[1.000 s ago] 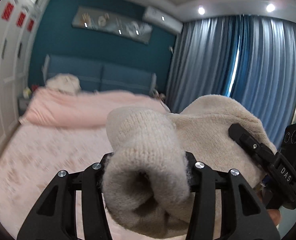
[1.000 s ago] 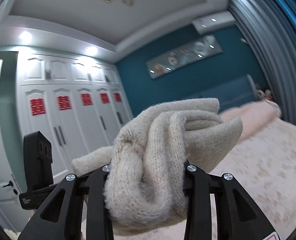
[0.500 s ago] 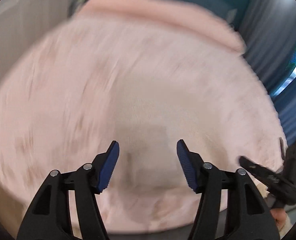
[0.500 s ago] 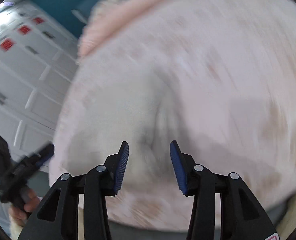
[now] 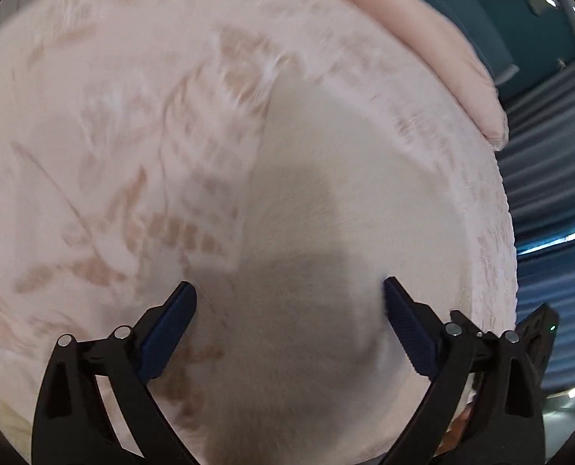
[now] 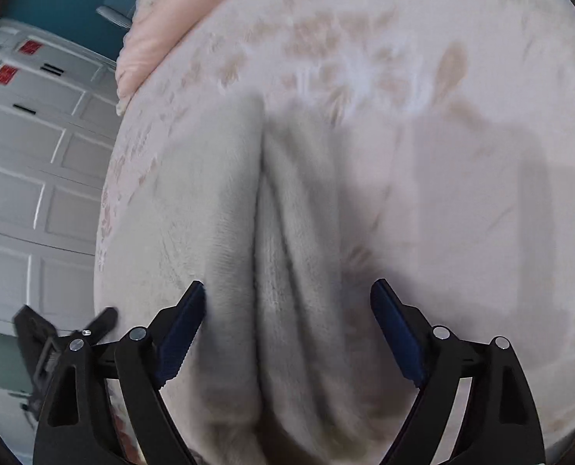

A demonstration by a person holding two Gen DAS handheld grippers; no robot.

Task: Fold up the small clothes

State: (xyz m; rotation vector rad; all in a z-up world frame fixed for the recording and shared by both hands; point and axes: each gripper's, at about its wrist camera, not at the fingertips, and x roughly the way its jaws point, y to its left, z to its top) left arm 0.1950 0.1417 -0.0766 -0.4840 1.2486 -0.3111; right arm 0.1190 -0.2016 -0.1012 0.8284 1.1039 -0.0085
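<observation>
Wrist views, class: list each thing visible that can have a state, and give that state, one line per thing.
Left claw: open, holding nothing.
Right claw: open, holding nothing.
Beige knit garment: lying on the bed, creased lengthwise.
Pink bedspread: spread under the garment.
Wardrobe doors: closed.

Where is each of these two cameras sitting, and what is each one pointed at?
Left wrist: rides the left tool, looking down at the beige garment on the pink bedspread; both fingers show, open.
Right wrist: rides the right tool, looking down at the garment's folds; fingers open.
Shared: garment, bedspread, each other's tool at the edge.
</observation>
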